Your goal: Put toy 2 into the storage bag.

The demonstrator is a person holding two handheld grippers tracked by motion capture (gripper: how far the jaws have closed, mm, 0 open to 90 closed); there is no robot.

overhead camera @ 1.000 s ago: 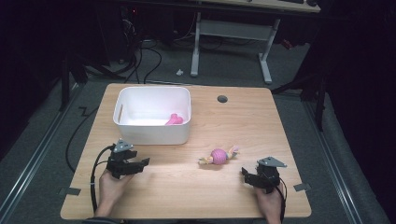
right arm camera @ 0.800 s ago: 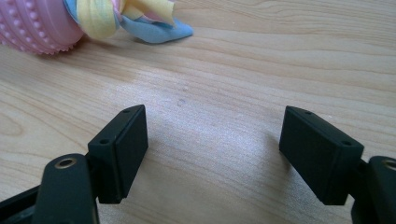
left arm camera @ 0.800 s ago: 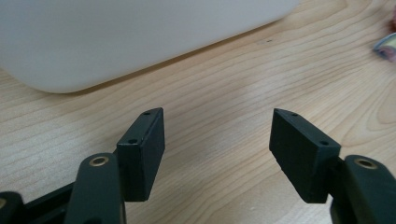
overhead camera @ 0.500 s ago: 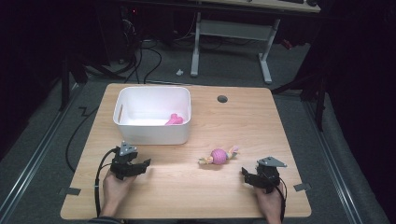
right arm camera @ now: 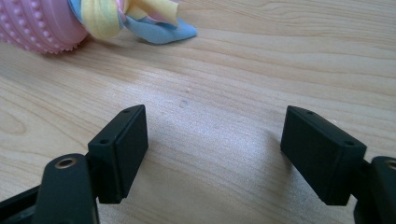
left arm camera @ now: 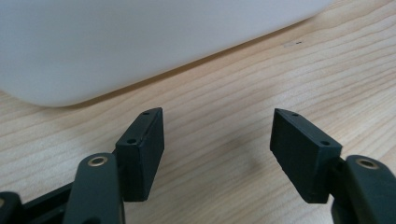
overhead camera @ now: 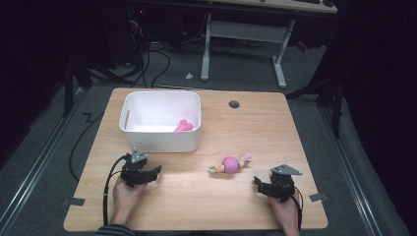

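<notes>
No readable text, labels, brands or numbers anywhere you look: none on the white bin (overhead camera: pixel 161 129), none on the pink nubbed ball toy (overhead camera: pixel 229 164) or its cloth tails, none on the wooden table (overhead camera: pixel 255 128), none on either gripper's black jaws. Grain and screw holes, nothing more

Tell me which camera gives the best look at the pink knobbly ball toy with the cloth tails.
The high view: the whole toy lies on the table, between the bin and the right gripper. The right gripper view crops it to a close-up corner; the left gripper view faces the bin wall.
</notes>
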